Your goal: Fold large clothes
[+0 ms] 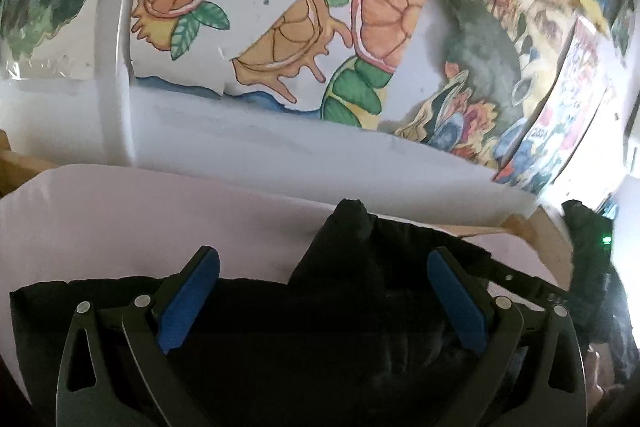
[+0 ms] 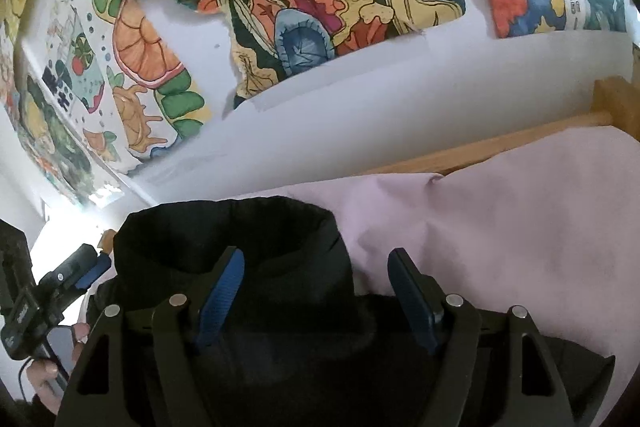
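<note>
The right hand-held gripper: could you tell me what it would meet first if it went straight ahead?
Most likely the black padded garment between its open blue fingers, lying on the lilac sheet; depth is uncertain.

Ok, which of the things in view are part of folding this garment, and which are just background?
Part of the job:
- black garment
- left hand-held gripper, open
- right hand-held gripper, open
- lilac sheet it lies on

Background:
- painted paper pictures on the wall
- wooden bed frame

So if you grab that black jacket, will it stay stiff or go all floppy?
Probably floppy: the black jacket already slumps in soft folds on the pink sheet. It looks thick at the collar, so likely bulky rather than heavy. It shouldn't roll away.
</note>
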`<state>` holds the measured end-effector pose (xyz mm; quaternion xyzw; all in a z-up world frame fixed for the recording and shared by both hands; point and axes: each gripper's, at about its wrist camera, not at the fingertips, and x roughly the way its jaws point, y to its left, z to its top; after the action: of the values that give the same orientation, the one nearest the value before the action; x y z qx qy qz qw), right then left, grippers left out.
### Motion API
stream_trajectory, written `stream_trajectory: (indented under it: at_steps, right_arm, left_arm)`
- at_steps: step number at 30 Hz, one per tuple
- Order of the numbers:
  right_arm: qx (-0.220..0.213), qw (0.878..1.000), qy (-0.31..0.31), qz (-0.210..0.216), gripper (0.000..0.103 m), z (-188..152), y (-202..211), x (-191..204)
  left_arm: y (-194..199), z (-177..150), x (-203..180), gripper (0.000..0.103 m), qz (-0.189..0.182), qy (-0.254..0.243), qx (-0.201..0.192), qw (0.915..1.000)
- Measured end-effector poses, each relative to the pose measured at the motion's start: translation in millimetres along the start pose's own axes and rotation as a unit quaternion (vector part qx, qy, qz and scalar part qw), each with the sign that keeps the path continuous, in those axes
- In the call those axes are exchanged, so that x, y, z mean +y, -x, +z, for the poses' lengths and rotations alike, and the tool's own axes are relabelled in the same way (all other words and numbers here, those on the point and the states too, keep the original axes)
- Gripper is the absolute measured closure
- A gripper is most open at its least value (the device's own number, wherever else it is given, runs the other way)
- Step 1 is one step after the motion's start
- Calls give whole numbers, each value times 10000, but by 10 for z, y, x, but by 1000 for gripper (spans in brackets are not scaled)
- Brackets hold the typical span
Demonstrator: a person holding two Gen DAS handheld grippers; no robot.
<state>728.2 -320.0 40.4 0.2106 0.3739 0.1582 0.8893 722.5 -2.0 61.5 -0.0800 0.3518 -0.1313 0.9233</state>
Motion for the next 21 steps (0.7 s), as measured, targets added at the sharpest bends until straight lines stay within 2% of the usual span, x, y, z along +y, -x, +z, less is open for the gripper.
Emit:
stream_trajectory:
  at_steps: [2,4,5,7,8,10,12,15,18,21]
  right_arm:
    - [-71,10000,-64,27,33,-2,8,-26]
    - [-113,9998,-158,67,43,7,-1,-49]
    - [-115,9997,-198,78,45,5,-11,-62]
    - [-71,9997,-240,79,58,-13,-44,-71]
    - [-56,9996,-263,91,63,-27,-60,-72]
    - [-66,9994,-288,174,77,-54,-62,-64]
    - [-45,9998,-155,152,83,-72,-34,-13]
    - [32,9999,133,45,87,-79,88,80]
    - [10,9985,550,-31,89,-146,354,192]
    - [-219,9945,1019,-79,91,-353,674,256]
  left_arm:
    - [-89,20,-41,1,107,56,100,9999]
    - [-176,22,-66,3,337,144,232,9991]
    - [-188,16,-67,6,303,169,233,9991]
    - [-195,8,-69,34,265,221,208,9992]
    - [-201,11,-72,42,244,238,215,9992]
    - [-191,17,-79,77,204,254,220,9992]
    - [-69,0,-110,91,9,220,-31,9998]
    - [178,-64,-243,98,61,-34,-480,9988]
    - [438,-157,-332,100,146,-294,-706,9970]
    - [723,-298,-292,100,-16,-314,-811,9962]
